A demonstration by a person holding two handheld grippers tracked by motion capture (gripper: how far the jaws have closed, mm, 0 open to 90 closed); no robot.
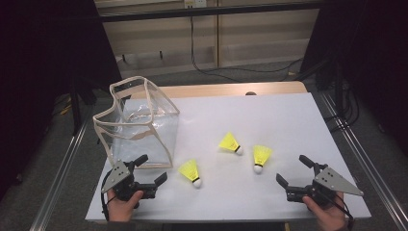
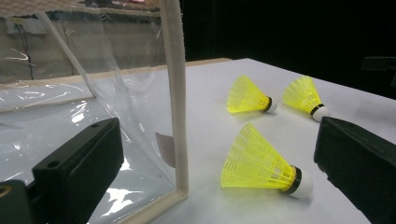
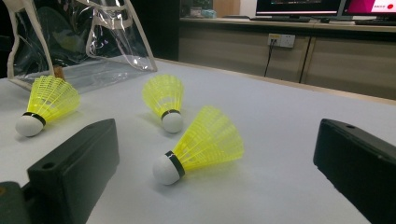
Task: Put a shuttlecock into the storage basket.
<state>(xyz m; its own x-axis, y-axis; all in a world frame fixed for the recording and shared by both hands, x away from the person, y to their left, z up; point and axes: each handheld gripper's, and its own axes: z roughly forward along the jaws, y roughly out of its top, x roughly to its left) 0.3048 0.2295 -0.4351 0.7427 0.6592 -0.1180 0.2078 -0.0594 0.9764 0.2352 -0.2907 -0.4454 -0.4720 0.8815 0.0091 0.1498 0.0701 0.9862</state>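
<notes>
Three yellow shuttlecocks with white cork tips lie on the white table top (image 1: 279, 110): a left one (image 1: 190, 172), a middle one (image 1: 230, 143) and a right one (image 1: 261, 156). A clear plastic bag with beige trim (image 1: 139, 120) stands upright at the left. My left gripper (image 1: 153, 168) is open at the bag's near corner, and the left shuttlecock (image 2: 261, 163) lies just ahead of its jaws, apart from them. My right gripper (image 1: 292, 169) is open near the front right. The right shuttlecock (image 3: 201, 142) lies ahead of its jaws, untouched.
The bag's beige corner seam (image 2: 177, 116) stands close in front of the left gripper. Metal rails (image 1: 365, 159) run along both sides of the table. Cabinets and cables (image 1: 211, 67) lie beyond the far edge. Bare table top stretches behind the shuttlecocks.
</notes>
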